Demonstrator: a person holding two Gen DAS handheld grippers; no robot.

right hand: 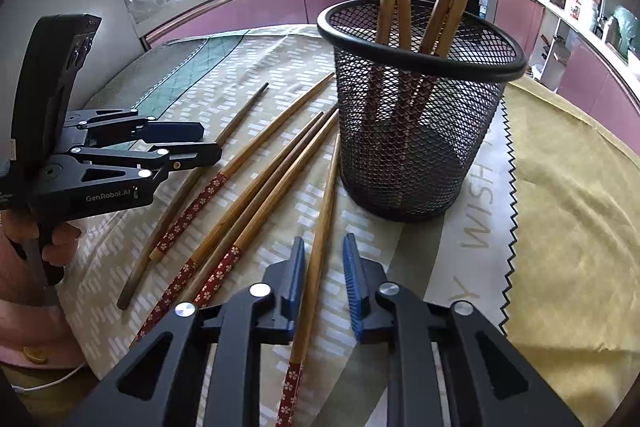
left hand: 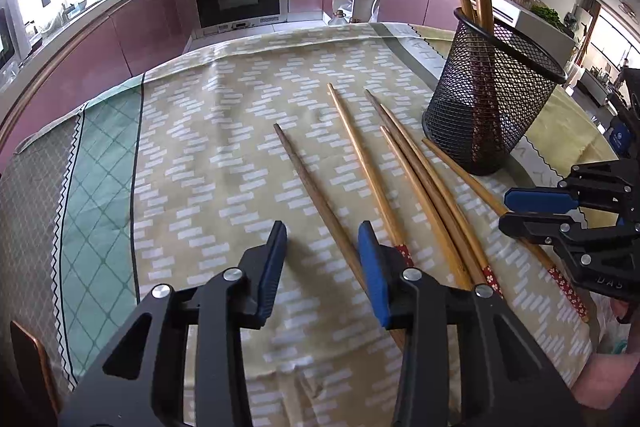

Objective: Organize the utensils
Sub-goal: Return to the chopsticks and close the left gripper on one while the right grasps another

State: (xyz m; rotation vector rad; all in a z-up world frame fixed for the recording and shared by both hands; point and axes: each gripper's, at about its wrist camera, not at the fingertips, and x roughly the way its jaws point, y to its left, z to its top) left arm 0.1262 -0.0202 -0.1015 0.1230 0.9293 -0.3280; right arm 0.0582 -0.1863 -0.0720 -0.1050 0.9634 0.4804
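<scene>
On the patterned tablecloth (left hand: 200, 155) six chopsticks lie loose, all running lengthwise away from the grippers, with their decorated ends near the person.

Farthest left is the dark chopstick (left hand: 312, 195). The left gripper (left hand: 322, 247) straddles it, its jaws standing part-open to either side. The stick passes closer to the right-hand pad, and no pad presses on it as far as this angle shows.

Next come the paler chopsticks (left hand: 412, 183), bunched and crossing one another.

Farthest right, the lone chopstick (right hand: 320, 227) points towards the mesh holder (right hand: 420, 115) (four sticks already stand in it). The right gripper (right hand: 322, 263) has this stick between its narrow jaws, the left-hand pad at or nearly against the wood and the other pad apart from it, so I judge it not yet pinched.

Each stick's long axis runs along its gripper's pointing line. The right hand is nearer the holder.
</scene>
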